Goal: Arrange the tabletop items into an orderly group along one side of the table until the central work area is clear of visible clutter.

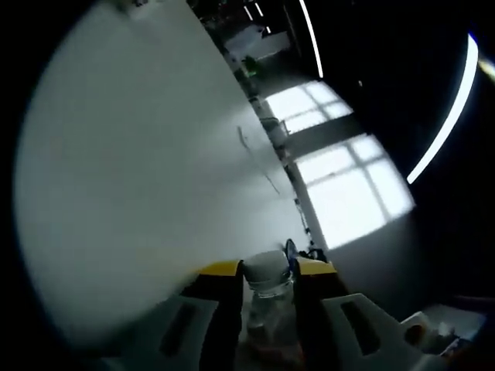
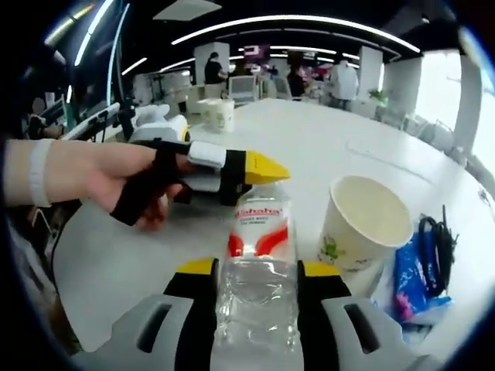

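Left hand (image 2: 116,182): enters the right gripper view from the left edge, forearm level, white band at the wrist, fingers wrapped round the handle of the left gripper (image 2: 259,171), whose yellow tips sit at the top of the clear plastic water bottle (image 2: 255,286).
Left gripper jaws: in the left gripper view the left gripper (image 1: 267,272) has its black, yellow-tipped jaws narrow, closed on the white-capped neck of the bottle (image 1: 267,297), lower centre of the frame.
Right gripper (image 2: 257,270): jaws rise from the bottom of the right gripper view, narrow, pressed against both sides of the bottle's ribbed body, below its red-and-white label.
Bottle position: centre of the right gripper view, gripped at both ends, over the white tabletop (image 2: 325,139).
Right gripper view, further contents: white paper cup (image 2: 362,224) with a green print, just right of the bottle; blue packet (image 2: 410,278) and black cable (image 2: 437,243) at the right edge.
Left gripper view, further contents: pale tilted surface (image 1: 139,170) at left, bright windows (image 1: 340,170) at right.
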Motion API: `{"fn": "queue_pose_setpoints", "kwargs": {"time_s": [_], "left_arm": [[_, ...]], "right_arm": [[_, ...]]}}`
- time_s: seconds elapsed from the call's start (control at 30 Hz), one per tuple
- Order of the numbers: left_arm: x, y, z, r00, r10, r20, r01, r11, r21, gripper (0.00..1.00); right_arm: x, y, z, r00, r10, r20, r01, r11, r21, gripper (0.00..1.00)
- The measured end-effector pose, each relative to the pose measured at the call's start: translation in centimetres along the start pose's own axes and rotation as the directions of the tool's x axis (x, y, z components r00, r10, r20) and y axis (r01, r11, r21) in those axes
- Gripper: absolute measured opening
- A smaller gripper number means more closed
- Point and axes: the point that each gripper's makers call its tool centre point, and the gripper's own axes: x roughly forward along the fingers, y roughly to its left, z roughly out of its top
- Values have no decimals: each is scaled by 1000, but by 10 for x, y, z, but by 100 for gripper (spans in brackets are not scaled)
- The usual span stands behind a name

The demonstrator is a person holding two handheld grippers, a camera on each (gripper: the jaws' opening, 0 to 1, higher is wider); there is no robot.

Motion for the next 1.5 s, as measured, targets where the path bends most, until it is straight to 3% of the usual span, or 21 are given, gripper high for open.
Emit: {"fn": "queue_pose_setpoints", "kwargs": {"time_s": [0.47,0.6,0.63,0.83,1.07,1.27,1.3,1.37,1.4,1.43,1.5], "left_arm": [[-16,-29,8,998,-6,57,-5,984,177,20],[-20,-37,6,998,-9,57,-8,956,292,20],[-23,-45,2,998,-14,63,-4,963,269,20],[-29,-53,3,998,-28,65,6,947,321,20],[-34,-75,2,996,-57,64,26,913,408,19],[-42,-97,2,993,-74,87,19,860,509,19],[-44,-103,3,993,-78,90,15,832,554,19],[-47,-110,2,992,-86,89,20,820,572,19],[-49,-114,2,992,-93,87,22,794,607,19],[-50,-117,2,991,-99,89,25,795,606,19],[-54,-121,3,990,-107,93,24,775,631,19]], "right_arm": [[-15,4,-3,1000,-17,20,17,999,-39,35],[-20,6,-4,999,-23,30,24,999,-45,35],[-21,7,-4,999,-24,35,25,999,-45,35],[-24,8,-3,999,-30,43,32,998,-53,35],[-27,7,2,997,-44,68,48,998,-50,35],[-28,9,11,992,-63,111,67,997,-32,34],[-28,9,12,991,-66,115,70,997,-29,34],[-28,11,15,989,-69,129,71,997,-14,34],[-29,11,16,988,-73,135,75,997,-8,34],[-29,11,17,988,-75,138,76,997,-7,34],[-29,13,19,986,-73,152,75,997,-4,34]]}}
